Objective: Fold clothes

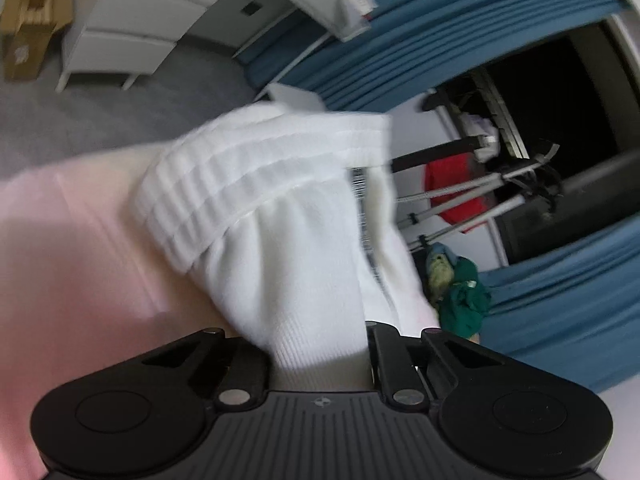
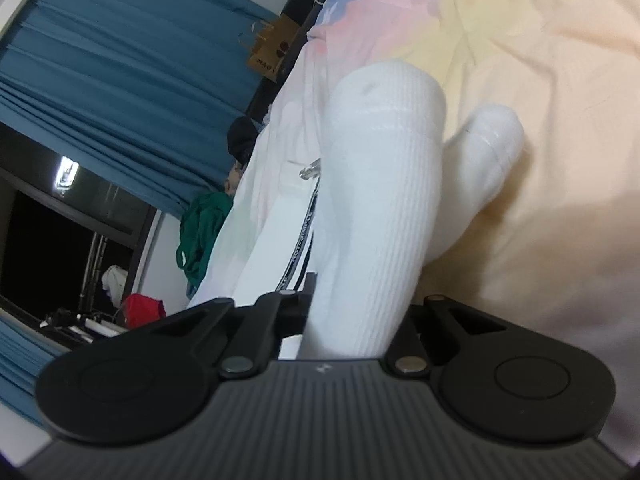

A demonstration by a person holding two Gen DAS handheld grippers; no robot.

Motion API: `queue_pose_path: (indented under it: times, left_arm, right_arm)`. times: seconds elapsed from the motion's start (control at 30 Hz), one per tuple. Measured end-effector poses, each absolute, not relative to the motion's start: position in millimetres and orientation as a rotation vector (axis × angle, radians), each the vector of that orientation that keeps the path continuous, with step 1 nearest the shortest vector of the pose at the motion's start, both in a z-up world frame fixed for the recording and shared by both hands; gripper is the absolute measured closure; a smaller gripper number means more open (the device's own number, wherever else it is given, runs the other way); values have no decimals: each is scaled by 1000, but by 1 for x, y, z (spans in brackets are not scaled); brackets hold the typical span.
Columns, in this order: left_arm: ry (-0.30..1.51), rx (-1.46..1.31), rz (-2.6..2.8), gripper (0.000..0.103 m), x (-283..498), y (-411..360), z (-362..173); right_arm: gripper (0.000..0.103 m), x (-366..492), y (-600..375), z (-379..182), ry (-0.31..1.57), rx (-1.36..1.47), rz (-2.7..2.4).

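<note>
A white ribbed sock [image 1: 280, 232] fills the middle of the left wrist view, cuff end away from me, over the pale pink bedsheet [image 1: 68, 248]. My left gripper [image 1: 320, 356] is shut on its near end; the fingertips are hidden by fabric. In the right wrist view my right gripper [image 2: 352, 320] is shut on the white sock [image 2: 376, 184], whose toe end points away over the yellow-pink sheet [image 2: 540, 100]. A second white sock end [image 2: 496, 148] lies beside it on the sheet.
Blue curtains [image 1: 460, 40] and a dark window [image 1: 560, 120] stand beyond the bed. A white drawer unit [image 1: 132, 28] and cardboard box [image 1: 32, 28] sit on grey carpet. Green cloth [image 2: 200, 232], a red item [image 2: 144, 310] and a tripod [image 1: 480, 200] are near the bed edge.
</note>
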State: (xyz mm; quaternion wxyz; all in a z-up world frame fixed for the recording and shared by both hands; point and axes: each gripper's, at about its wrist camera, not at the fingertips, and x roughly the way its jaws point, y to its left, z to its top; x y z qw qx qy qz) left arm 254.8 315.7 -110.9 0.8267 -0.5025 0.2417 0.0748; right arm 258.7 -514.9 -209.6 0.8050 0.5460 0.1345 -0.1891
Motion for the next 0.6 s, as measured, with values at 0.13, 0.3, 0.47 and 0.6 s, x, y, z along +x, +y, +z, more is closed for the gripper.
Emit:
queue_pose_path:
  times: [0.13, 0.3, 0.47, 0.6]
  left_arm:
    - [510, -1077, 130, 91, 226, 323, -91]
    - [498, -1125, 123, 91, 184, 344, -77]
    - [508, -1258, 163, 91, 134, 374, -95]
    - [543, -1292, 206, 93, 102, 390, -108]
  right_arm:
    - [90, 227, -512, -195, 293, 1164, -380]
    - [90, 181, -511, -187, 318, 1219, -383]
    - [91, 149, -500, -172, 358, 1222, -337]
    - [91, 124, -499, -161, 375, 1200, -320]
